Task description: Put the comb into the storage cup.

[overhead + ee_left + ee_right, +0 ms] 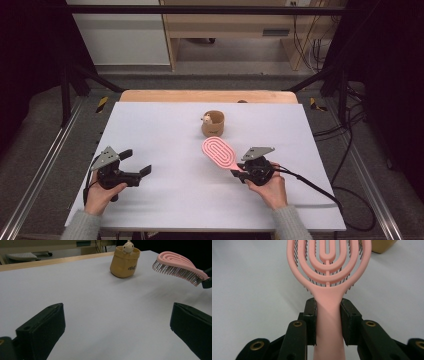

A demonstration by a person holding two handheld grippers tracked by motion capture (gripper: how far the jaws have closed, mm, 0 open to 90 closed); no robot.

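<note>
Right hand-held gripper clamps pink brush; left wide; cup print unreadable.

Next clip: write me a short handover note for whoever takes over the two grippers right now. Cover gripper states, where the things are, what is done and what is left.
Right gripper: shut on the handle of the pink hairbrush, held off the white table with bristles down, as the left gripper view shows, and head pointing toward the tan cup.
Left gripper: open and holding nothing, hovering over the near left of the table.
Tan cup: upright mid-table, a small cream figure at its rim, apart from the brush.
Done: brush picked up.
Left: probably placing the brush at or in the cup; the goal is not certain.
</note>
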